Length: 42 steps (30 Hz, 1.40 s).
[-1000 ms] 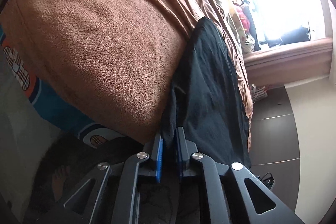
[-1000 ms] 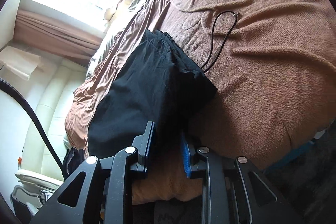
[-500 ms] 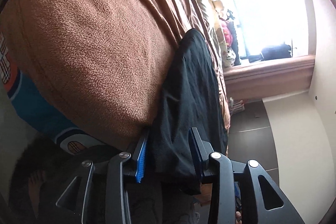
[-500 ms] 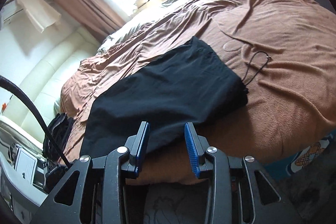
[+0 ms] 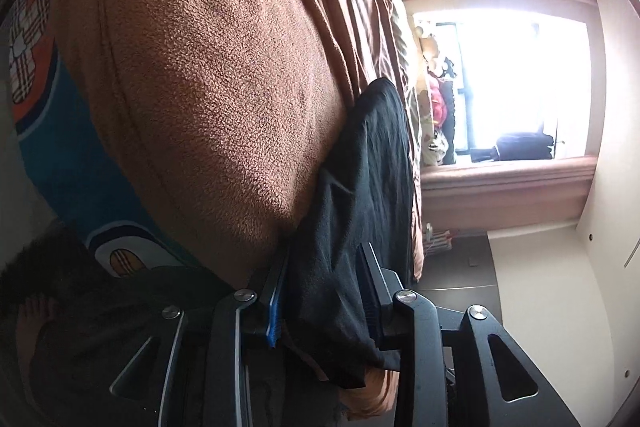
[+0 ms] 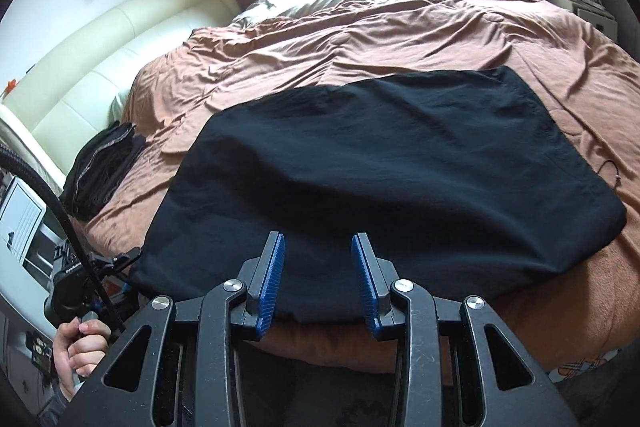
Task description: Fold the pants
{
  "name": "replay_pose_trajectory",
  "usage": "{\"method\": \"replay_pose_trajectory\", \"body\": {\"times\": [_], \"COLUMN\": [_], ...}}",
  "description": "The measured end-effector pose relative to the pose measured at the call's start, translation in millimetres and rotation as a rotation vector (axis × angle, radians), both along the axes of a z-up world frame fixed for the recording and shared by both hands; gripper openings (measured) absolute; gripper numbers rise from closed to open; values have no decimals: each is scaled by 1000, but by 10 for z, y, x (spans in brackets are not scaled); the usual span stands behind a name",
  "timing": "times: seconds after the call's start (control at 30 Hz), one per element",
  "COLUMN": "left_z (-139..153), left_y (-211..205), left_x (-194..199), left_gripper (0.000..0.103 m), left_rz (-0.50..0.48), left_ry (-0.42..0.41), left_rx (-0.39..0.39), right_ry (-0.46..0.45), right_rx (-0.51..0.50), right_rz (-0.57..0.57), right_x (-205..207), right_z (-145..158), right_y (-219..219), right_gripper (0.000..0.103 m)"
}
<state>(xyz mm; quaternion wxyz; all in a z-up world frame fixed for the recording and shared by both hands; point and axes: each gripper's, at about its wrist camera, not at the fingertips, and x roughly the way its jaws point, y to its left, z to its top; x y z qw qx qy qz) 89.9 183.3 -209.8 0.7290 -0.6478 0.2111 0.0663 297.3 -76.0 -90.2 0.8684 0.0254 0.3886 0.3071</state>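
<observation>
Since a second ago the right gripper (image 6: 318,281) has let go of the black fabric pants (image 6: 384,179) and rolled upright, so its view now looks straight across the bed instead of sideways. Its blue ribbed pads (image 6: 272,287) sit parted with nothing between them, hovering just over the near hem.

The pants themselves lie spread flat, folded over, on the rumpled brown fleece blanket (image 6: 360,27), close to the near edge of the bed. A thin black drawstring (image 6: 610,169) pokes out at the right side.

The left gripper (image 5: 322,291) is at the corner of the pants (image 5: 360,207), down at the bed's edge. A bunch of black cloth is between its jaws, and they're closing on it right now. The blue pad (image 5: 276,303) on the left side touches the fabric; the other pad is mostly hidden, so I can't say how tight the pinch is.

In the right wrist view, the person's left hand (image 6: 78,347) holds that gripper's handle. A small pile of dark clothing (image 6: 100,167) sits beside the cream padded headboard (image 6: 100,59).
</observation>
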Motion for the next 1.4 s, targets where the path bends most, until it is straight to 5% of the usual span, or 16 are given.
{"method": "replay_pose_trajectory", "body": {"times": [0.17,0.4,0.77,0.93,1.4], "left_z": [-7,68,91,78,85], "left_y": [-12,-38,-99,-92,-106], "left_x": [3,48,89,74,41], "left_gripper": [11,8,8,8,8], "left_rz": [19,45,70,80,104], "left_ry": [19,32,72,82,94], "left_rx": [-2,28,38,36,7], "right_ry": [26,26,-16,-3,39], "right_rx": [-50,-142,-314,-289,-242], "right_rz": [96,155,-18,-64,112], "right_x": [62,319,850,937,983], "right_z": [-77,-211,-307,-167,-161], "right_y": [359,728,631,568,831], "right_gripper": [33,33,30,30,30]}}
